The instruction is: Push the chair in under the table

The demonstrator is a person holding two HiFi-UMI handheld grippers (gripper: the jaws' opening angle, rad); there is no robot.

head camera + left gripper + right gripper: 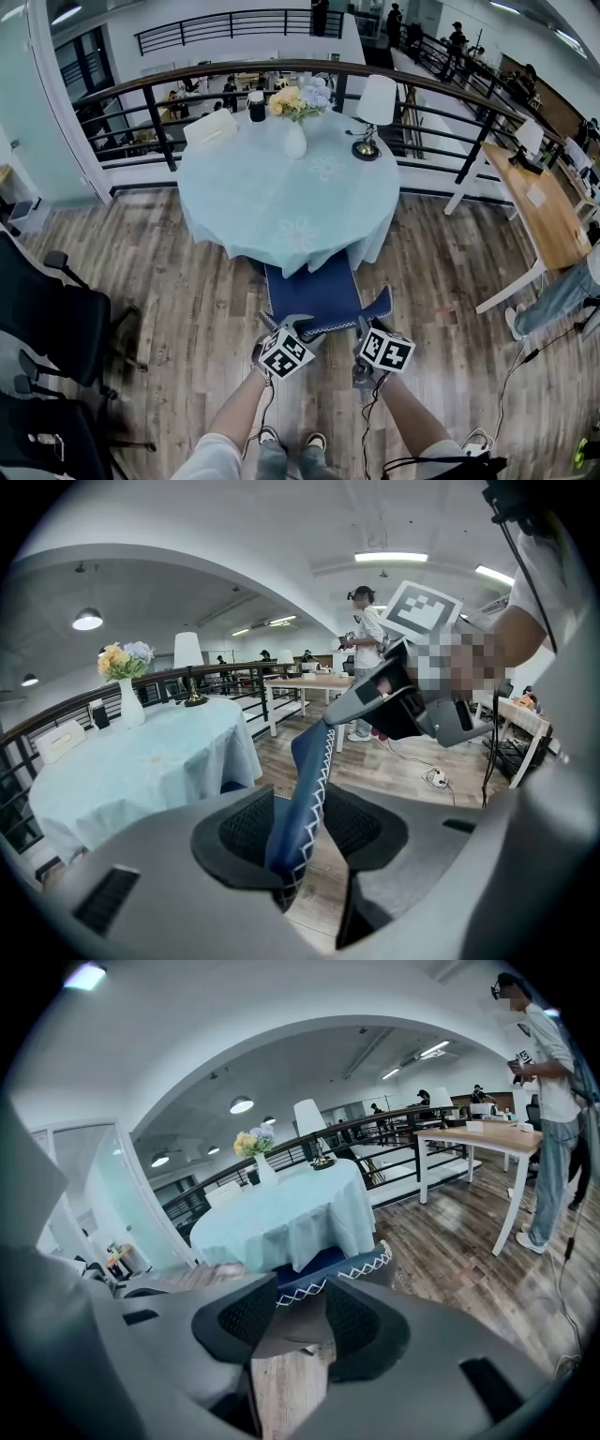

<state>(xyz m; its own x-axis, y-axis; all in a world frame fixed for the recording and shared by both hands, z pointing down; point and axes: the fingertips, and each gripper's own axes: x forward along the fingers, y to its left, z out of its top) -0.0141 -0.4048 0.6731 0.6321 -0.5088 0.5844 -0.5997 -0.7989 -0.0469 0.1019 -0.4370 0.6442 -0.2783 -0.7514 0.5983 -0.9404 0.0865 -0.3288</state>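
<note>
A chair with a dark blue cover [314,292] stands at the near side of the round table [281,202], which wears a pale blue cloth; the seat's front is under the cloth's edge. Both grippers are on the top edge of the backrest. My left gripper [292,328] is at its left end, and in the left gripper view my left gripper [302,832] is closed on the white-trimmed blue backrest [311,771]. My right gripper [362,330] is at the right end. In the right gripper view my right gripper [298,1321] has the backrest's corner [291,1327] filling the gap between its pads.
On the table stand a vase of flowers [296,131], a lamp [372,108] and a black cup [256,105]. A railing [450,122] runs behind it. Black office chairs [47,328] are at the left, a wooden desk [539,202] and a person [562,295] at the right, cables [525,361] on the floor.
</note>
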